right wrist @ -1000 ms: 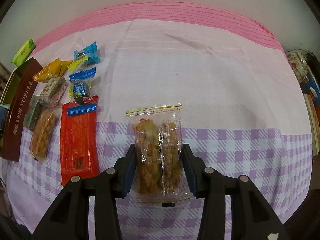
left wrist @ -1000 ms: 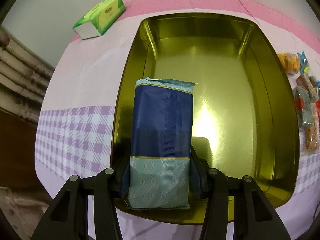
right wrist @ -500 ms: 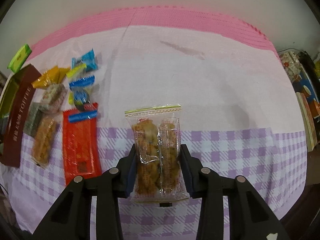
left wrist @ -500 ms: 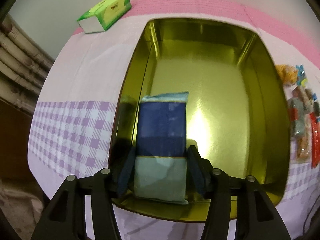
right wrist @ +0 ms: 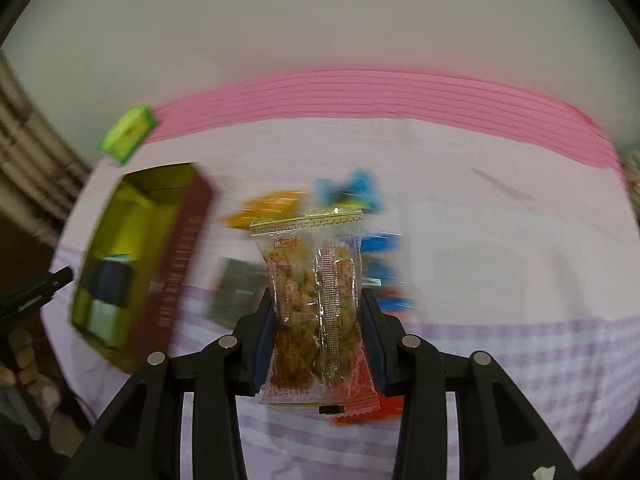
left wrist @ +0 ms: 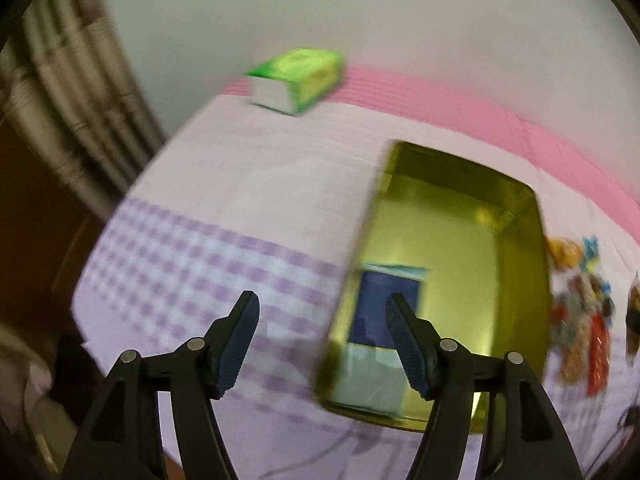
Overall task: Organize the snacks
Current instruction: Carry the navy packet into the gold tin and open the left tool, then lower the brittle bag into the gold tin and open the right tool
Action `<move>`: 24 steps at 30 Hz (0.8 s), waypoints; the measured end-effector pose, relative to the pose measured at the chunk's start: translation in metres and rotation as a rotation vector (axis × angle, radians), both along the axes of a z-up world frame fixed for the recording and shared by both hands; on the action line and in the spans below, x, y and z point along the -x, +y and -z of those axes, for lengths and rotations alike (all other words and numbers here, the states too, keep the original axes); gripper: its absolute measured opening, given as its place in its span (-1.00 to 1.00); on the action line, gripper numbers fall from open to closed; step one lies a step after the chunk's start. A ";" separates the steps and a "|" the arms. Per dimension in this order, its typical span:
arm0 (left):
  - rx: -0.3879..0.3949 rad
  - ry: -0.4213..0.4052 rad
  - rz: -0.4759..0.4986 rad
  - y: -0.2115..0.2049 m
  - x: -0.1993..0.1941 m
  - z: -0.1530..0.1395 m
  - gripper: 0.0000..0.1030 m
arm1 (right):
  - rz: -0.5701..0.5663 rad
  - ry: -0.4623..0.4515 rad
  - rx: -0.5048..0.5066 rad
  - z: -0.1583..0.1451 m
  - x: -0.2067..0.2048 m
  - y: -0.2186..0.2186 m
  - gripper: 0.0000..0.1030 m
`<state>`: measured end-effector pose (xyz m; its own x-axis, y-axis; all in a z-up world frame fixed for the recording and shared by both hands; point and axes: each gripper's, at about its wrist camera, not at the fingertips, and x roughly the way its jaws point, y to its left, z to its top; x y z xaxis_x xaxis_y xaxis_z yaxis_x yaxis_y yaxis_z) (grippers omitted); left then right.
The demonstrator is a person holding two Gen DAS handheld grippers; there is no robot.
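Released since the earlier frame: blue packet [left wrist: 386,312], lying in gold tin [left wrist: 520,280] (lower right of frame); left tool [left wrist: 322,320] empty, jaws opening. Right tool [right wrist: 319,312] clenched on clear snack bag [right wrist: 312,304], centre frame, above the checked desk [right wrist: 520,360].

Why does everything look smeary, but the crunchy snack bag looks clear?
Right wrist view: the snack bag rides with the camera in the right gripper, so it stays sharp; the tin streaks. Left wrist view: tin and tablecloth blur too.
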<state>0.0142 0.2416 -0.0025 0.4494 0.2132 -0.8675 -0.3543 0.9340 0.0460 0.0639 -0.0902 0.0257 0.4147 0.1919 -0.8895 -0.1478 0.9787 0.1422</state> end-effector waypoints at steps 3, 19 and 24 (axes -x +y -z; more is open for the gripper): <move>0.003 0.000 -0.064 0.022 0.009 0.001 0.29 | -0.075 0.017 -0.040 0.002 -0.005 0.041 -0.28; 0.051 0.049 -0.169 0.054 0.026 0.026 0.29 | -0.206 0.118 -0.085 0.037 -0.010 0.184 -0.28; 0.049 0.059 -0.156 0.050 0.024 0.029 0.30 | -0.208 0.135 -0.030 0.051 -0.004 0.194 -0.28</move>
<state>-0.0099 0.2914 -0.0315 0.3623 0.2335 -0.9023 -0.4930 0.8696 0.0271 0.0683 0.1042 -0.0249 0.2410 0.2877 -0.9269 -0.3233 0.9243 0.2028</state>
